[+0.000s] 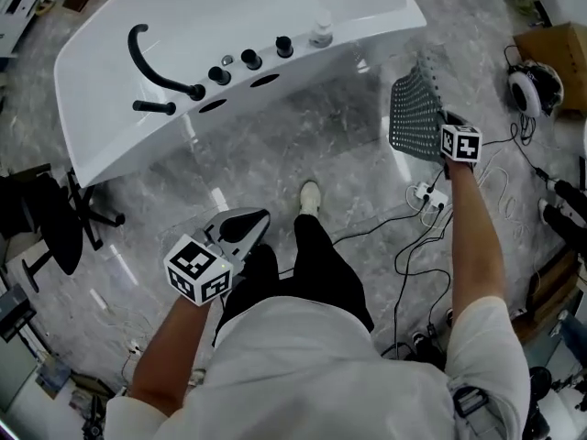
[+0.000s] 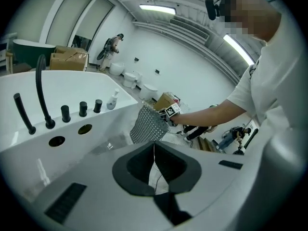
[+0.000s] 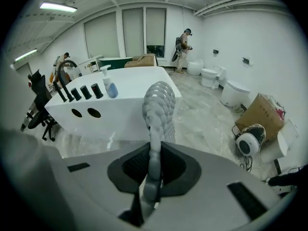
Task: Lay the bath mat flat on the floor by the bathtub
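Observation:
The grey perforated bath mat [image 1: 415,113] hangs in the air off the bathtub's right end, above the grey marble floor [image 1: 321,136]. My right gripper [image 1: 444,123] is shut on its edge; in the right gripper view the mat [image 3: 159,107] rises edge-on from between the jaws of that gripper [image 3: 151,177]. The white bathtub [image 1: 138,126] lies across the top of the head view. My left gripper [image 1: 249,223] is at lower left by the person's leg, shut with nothing in it, well apart from the mat [image 2: 148,125]. In its own view the left gripper [image 2: 154,166] points toward the mat.
A black faucet [image 1: 156,71], knobs and a bottle [image 1: 321,30] sit on the tub rim. Cables and a power strip [image 1: 429,195] lie on the floor at right. A black office chair [image 1: 55,218] stands left; a cardboard box [image 1: 555,53] and a round white device [image 1: 534,88] are at far right.

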{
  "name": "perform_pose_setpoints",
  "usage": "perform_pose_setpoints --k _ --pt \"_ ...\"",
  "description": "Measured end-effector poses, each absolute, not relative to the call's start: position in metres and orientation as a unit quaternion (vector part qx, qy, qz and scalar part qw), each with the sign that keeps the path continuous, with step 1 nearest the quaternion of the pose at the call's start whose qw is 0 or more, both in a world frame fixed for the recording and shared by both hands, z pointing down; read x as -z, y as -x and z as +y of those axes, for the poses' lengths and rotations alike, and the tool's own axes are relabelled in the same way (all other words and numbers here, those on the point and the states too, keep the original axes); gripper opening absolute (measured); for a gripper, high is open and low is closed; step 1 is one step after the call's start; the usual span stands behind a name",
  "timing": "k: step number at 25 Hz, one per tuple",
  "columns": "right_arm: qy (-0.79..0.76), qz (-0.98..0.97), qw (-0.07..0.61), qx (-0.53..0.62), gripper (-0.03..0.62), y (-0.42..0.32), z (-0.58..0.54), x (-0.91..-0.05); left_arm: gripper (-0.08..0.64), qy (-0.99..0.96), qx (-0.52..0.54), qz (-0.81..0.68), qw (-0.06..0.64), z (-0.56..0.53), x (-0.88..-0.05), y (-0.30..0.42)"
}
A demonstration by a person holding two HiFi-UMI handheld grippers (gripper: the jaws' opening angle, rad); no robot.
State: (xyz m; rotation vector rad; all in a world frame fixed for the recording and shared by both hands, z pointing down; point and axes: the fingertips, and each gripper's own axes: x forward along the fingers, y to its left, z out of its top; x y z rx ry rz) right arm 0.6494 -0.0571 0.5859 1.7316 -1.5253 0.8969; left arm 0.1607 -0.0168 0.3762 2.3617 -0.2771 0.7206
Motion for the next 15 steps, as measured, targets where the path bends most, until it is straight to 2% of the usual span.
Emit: perform_pose_setpoints --k 5,15 --pt "-0.639 -0.594 0.349 -0.341 0.048 -0.593 -0.098 -0.669 0.018 -0.887 -0.267 -0.115 0.359 -0.014 -0.414 -0.15" --pt "-0.547 -0.646 0.368 -0.385 0.048 -0.396 -0.128 -0.786 0.018 -0.872 -0.246 -0.168 0.388 -0.016 -0.485 -0.087"
